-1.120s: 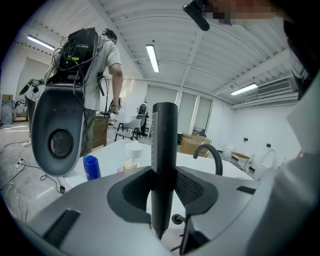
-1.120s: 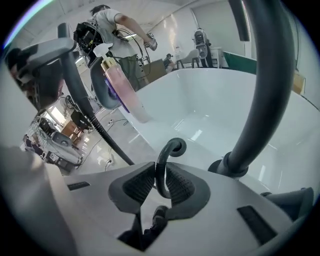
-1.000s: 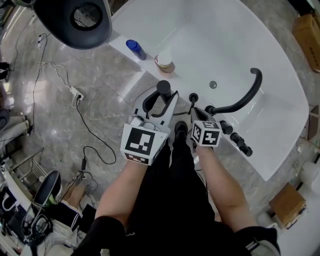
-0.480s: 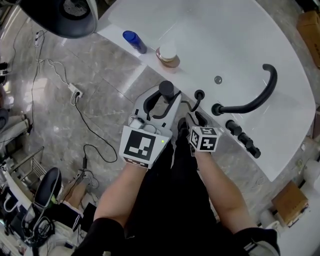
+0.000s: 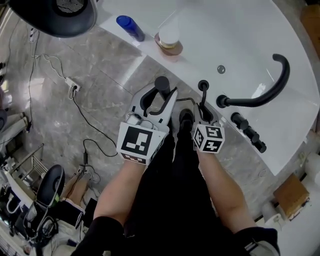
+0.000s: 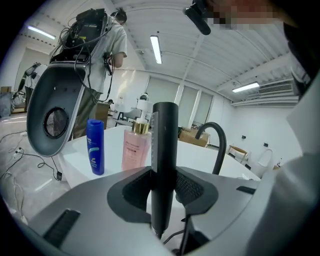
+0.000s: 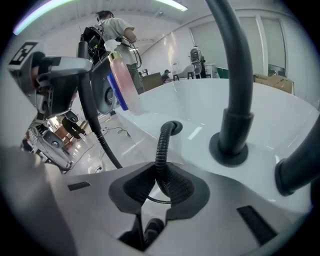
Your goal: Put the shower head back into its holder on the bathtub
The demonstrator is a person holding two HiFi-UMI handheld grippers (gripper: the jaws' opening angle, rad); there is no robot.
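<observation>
The black stick-shaped shower head [image 5: 161, 86] stands upright in my left gripper [image 5: 159, 98], just off the white bathtub's rim [image 5: 145, 47]. In the left gripper view the handle [image 6: 164, 150] fills the gap and the pads press on both sides. Its black ribbed hose [image 5: 201, 102] runs from the round holder opening [image 5: 203, 85] in the rim down to my right gripper [image 5: 202, 119]. The right gripper view shows that hose [image 7: 161, 155] pinched between the pads, leading to the opening [image 7: 173, 126]; these jaws have just been closing on it.
A curved black spout [image 5: 265, 92] and black knobs [image 5: 248, 134] stand on the rim to the right. A blue bottle [image 5: 129, 27] and a pink pump bottle [image 5: 169, 39] sit at the far left rim. A cable [image 5: 90, 125] trails across the marble floor. A grey round device [image 5: 55, 15] hangs top left.
Both grippers have sunk a little toward the tub rim, the left one still carrying the shower head. The right gripper now sits right below the holder opening, with the hose in its jaws.
</observation>
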